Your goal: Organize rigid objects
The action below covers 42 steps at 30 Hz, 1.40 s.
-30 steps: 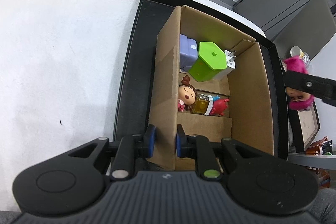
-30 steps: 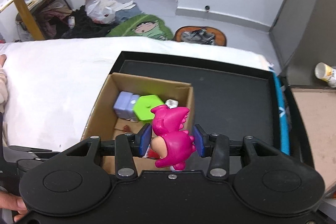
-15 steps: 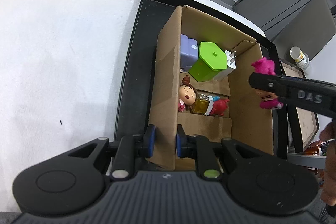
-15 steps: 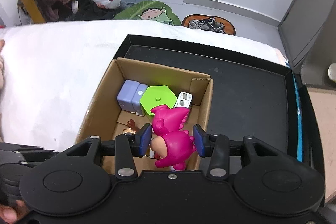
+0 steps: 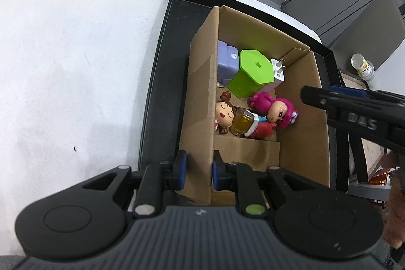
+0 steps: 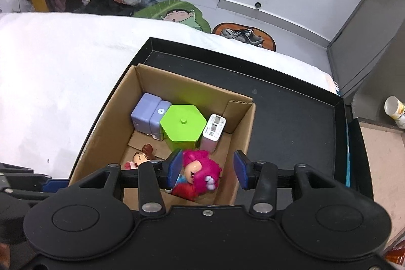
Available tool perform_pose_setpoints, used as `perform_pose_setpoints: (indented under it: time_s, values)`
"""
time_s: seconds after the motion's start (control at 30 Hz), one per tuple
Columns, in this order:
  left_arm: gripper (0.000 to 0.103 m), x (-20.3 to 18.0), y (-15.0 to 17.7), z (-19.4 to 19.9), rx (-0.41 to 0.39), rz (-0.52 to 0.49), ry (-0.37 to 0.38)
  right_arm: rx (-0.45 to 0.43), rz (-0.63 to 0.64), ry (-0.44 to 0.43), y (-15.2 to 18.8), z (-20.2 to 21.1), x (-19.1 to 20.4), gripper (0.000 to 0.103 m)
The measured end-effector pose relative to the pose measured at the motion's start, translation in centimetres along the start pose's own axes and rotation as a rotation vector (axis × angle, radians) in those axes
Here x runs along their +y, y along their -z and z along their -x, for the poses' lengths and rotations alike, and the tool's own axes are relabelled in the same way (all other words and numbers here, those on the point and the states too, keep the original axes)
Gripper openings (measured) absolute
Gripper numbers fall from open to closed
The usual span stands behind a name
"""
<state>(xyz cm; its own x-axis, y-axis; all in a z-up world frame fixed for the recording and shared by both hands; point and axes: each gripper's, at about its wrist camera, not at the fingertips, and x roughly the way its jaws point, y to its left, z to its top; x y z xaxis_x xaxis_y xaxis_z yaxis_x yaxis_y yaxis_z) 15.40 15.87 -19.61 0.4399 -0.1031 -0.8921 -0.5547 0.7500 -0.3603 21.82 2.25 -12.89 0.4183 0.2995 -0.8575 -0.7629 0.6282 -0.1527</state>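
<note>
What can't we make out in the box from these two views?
- Red-dressed doll: in the right wrist view its body is hidden behind the right gripper and the pink doll.
- White charger: left wrist view, its lower part is hidden by the green box.
- Cardboard box near wall: cut off by the left gripper, shut on it.

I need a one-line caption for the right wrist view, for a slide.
Right gripper, jaws open, above pink figurine lying in cardboard box beside green hexagonal container.
</note>
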Motion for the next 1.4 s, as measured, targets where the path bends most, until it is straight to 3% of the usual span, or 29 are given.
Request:
perform_pose_setpoints:
  time_s: [0.27, 0.5, 0.67, 1.13, 1.4]
  values:
    - [0.017, -0.2, -0.3, 0.6, -0.003, 0.008, -0.012, -0.036, -0.097, -0.047, 1.0, 3.0, -2.6, 0.053]
    - [0.019, -1.0, -0.7, 2.2, -0.012, -0.004, -0.034, -0.064, -0.188, -0.053, 2.2, 4.9, -4.8, 0.078]
    - [0.028, -2.0, -0.4, 3.9, -0.032, -0.038, -0.063, -0.085, -0.254, -0.05, 3.6, 6.2, -5.9, 0.086]
    - [0.036, -6.3, 2.5, 10.4, -0.126, -0.164, -0.001, -0.192, -0.355, -0.043, 8.0, 11.3, -6.7, 0.098]
    - [0.075, -7.4, 4.5, 14.7, -0.21, -0.188, 0.006, -0.254, -0.406, -0.035, 9.7, 14.7, -6.3, 0.103]
